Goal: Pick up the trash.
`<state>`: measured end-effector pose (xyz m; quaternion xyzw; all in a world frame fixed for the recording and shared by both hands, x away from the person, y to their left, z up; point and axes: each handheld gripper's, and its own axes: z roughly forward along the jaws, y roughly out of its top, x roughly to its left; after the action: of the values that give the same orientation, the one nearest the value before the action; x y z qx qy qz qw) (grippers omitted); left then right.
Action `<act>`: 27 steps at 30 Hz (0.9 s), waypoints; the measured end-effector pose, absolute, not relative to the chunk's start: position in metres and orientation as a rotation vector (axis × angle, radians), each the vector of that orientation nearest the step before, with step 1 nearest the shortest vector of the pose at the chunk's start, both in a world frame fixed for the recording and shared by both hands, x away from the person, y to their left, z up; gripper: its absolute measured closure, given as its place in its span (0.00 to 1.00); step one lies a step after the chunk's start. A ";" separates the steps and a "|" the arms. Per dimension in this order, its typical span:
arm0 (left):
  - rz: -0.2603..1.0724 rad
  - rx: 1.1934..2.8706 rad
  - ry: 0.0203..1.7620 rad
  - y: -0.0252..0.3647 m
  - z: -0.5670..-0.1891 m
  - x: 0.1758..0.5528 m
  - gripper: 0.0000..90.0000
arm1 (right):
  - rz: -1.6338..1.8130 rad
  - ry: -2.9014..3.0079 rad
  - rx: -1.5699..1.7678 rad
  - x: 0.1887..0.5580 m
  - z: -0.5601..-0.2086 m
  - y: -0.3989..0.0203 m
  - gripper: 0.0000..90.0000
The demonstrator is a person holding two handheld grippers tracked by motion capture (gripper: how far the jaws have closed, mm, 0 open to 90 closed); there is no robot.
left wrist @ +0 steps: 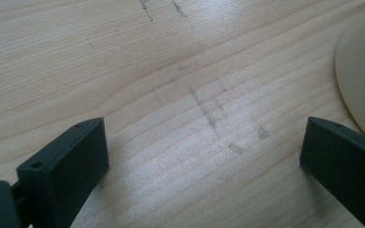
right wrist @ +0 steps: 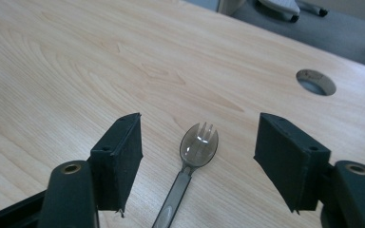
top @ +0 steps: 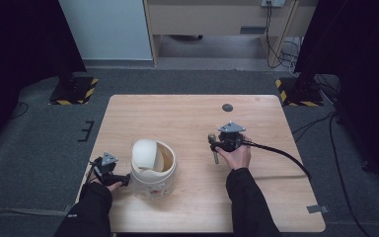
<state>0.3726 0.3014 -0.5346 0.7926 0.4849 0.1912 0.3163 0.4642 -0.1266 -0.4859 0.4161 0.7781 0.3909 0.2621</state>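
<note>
A clear grey plastic spork (right wrist: pixel 197 147) lies flat on the wooden table (top: pixel 187 118), tines pointing away. My right gripper (right wrist: pixel 197 126) hangs low over it, open. The spork's bowl sits between the two black jaws, and neither pad touches it. In the high view the right gripper (top: pixel 225 140) is right of the table's middle, held by a hand in a dark sleeve. My left gripper (left wrist: pixel 204 128) is open over bare wood, nothing between its jaws. It rests at the front left, just beside a cream bucket (top: pixel 153 170).
The cream bucket (left wrist: pixel 363 71) holds a rounded white lid (top: pixel 144 154) tilted inside it. A round cable hole (top: pixel 227 107) is set in the table near its far edge. The right gripper's cable (top: pixel 281 155) trails off to the right.
</note>
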 end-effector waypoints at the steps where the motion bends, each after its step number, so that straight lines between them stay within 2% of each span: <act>1: 0.503 2.088 1.277 0.301 -0.534 0.373 0.02 | 1.044 2.111 1.135 0.466 -0.489 -0.125 0.38; 15: 0.500 2.092 1.275 0.302 -0.534 0.373 0.02 | 0.894 2.140 1.274 0.486 -0.517 -0.115 0.44; 20: 0.499 2.093 1.275 0.302 -0.534 0.373 0.02 | 0.886 2.135 1.309 0.486 -0.525 -0.110 0.54; 22: 0.499 2.093 1.275 0.302 -0.534 0.373 0.02 | 0.883 2.136 1.311 0.486 -0.526 -0.110 0.55; 27: 0.499 2.094 1.276 0.302 -0.534 0.373 0.02 | 0.876 2.143 1.321 0.487 -0.531 -0.108 0.68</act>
<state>0.3730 0.3015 -0.5341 0.7944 0.4841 0.1892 0.3143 0.4872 -0.1077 -0.5308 0.4815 0.7814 0.3194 0.2357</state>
